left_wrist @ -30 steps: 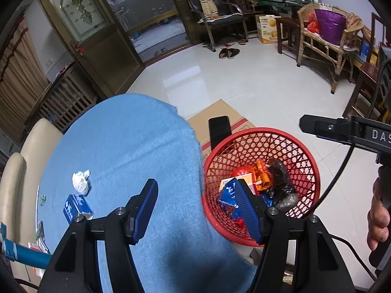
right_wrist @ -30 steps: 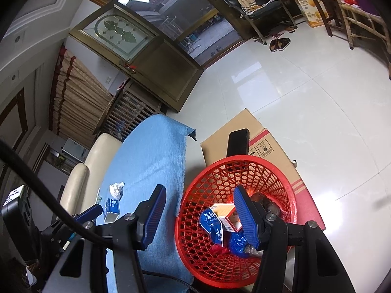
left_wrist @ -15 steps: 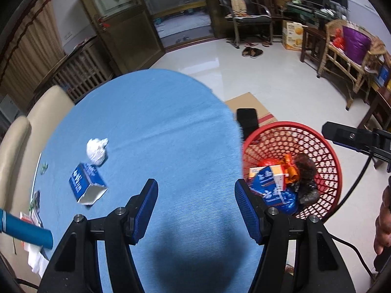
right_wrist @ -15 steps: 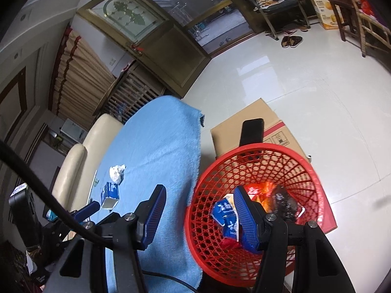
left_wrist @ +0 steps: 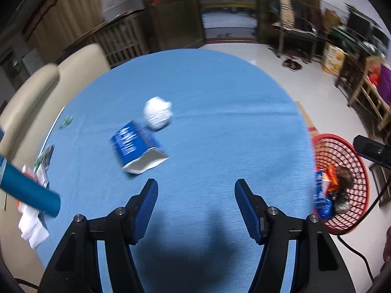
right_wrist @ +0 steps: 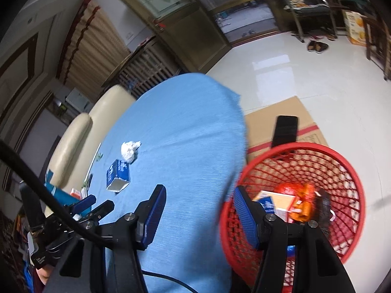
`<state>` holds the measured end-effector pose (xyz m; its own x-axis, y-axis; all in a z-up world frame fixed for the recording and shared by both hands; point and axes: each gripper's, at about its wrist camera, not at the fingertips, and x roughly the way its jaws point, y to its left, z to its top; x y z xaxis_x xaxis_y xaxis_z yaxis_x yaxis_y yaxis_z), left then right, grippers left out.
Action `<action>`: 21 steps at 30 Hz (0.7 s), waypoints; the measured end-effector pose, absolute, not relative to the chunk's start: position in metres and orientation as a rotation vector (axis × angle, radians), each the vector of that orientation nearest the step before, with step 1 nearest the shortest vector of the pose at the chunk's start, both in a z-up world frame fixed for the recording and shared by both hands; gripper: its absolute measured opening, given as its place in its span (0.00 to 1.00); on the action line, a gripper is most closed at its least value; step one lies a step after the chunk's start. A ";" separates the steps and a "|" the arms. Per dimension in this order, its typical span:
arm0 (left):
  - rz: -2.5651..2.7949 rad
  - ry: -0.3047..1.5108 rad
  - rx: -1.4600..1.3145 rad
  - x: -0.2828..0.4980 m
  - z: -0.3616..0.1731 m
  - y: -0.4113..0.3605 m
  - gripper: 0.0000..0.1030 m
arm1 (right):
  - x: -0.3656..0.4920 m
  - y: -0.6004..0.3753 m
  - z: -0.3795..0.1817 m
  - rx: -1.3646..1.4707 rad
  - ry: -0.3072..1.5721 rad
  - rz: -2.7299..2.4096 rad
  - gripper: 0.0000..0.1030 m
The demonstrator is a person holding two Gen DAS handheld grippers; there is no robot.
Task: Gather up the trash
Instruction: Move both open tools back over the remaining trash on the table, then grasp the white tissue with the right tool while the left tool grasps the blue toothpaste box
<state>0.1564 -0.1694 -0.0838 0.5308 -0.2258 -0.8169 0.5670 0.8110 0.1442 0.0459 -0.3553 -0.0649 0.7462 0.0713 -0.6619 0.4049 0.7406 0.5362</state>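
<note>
The left gripper (left_wrist: 195,193) hangs half-wide and empty over the cloth (left_wrist: 220,122); the right gripper (right_wrist: 198,204) likewise. I judge the carton (left_wrist: 136,150), far left, the next pick: straddle its sides squarely. Left on the cloth: one carton, one paper ball (left_wrist: 158,116). One basket (right_wrist: 342,161), right.

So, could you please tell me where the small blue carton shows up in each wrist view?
Left wrist view: the blue carton lies left of centre on the blue cloth.
Right wrist view: it lies left of centre, smaller.
Shared landmark: the crumpled white paper, just beyond the carton in both.
</note>
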 end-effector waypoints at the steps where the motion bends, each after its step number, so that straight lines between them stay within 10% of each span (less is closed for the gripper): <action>1: -0.469 0.896 0.408 0.162 -0.085 -0.158 0.64 | 0.053 -0.350 -0.063 0.713 0.724 -0.191 0.60; 21: -0.223 0.970 0.217 0.249 -0.111 -0.017 0.64 | 0.325 -0.251 -0.082 0.583 0.900 0.094 0.60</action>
